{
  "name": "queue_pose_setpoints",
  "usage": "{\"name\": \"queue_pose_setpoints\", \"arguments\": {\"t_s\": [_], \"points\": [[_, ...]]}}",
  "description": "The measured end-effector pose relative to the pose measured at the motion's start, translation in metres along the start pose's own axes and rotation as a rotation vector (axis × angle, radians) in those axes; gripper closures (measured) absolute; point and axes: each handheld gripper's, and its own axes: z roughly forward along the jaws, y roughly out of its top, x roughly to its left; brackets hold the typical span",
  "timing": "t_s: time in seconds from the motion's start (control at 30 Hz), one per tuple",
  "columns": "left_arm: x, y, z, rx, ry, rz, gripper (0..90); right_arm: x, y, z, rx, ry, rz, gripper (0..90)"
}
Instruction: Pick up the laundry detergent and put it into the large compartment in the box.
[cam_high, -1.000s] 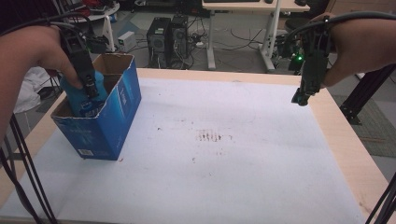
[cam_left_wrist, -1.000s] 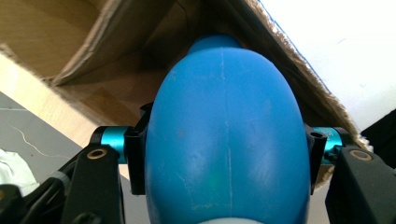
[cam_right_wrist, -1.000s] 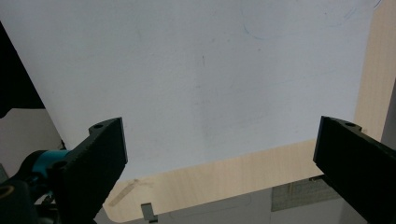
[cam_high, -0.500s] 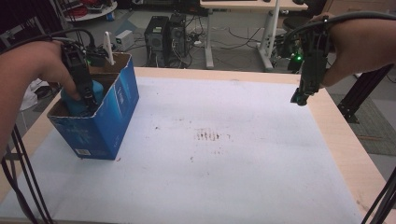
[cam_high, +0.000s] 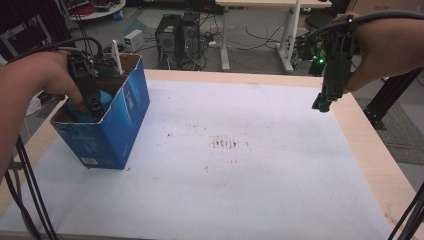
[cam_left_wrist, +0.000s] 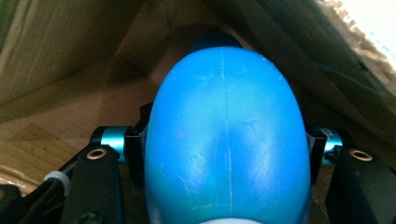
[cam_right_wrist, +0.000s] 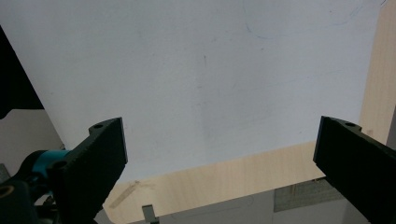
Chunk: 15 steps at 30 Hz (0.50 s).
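Clamping a smooth blue egg-shaped object (cam_left_wrist: 226, 140), left tool (cam_high: 94, 107) sits inside cardboard box (cam_high: 125, 120).

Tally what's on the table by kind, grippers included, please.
Box: 1
Blue object, in the box, held by the left gripper: 1
Sheet: 1
Grippers: 2 (left gripper, right gripper)
Total: 5
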Motion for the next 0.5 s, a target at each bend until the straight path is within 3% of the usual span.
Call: {"name": "queue_pose_setpoints", "arguments": {"t_s": [0.5], "points": [[0.0008, 0.0017, 0.0010, 0.006, -0.005, -0.003, 38.8, 0.0006, -0.0022, -0.0012, -0.005, -0.003, 0.007, 1.8]]}}
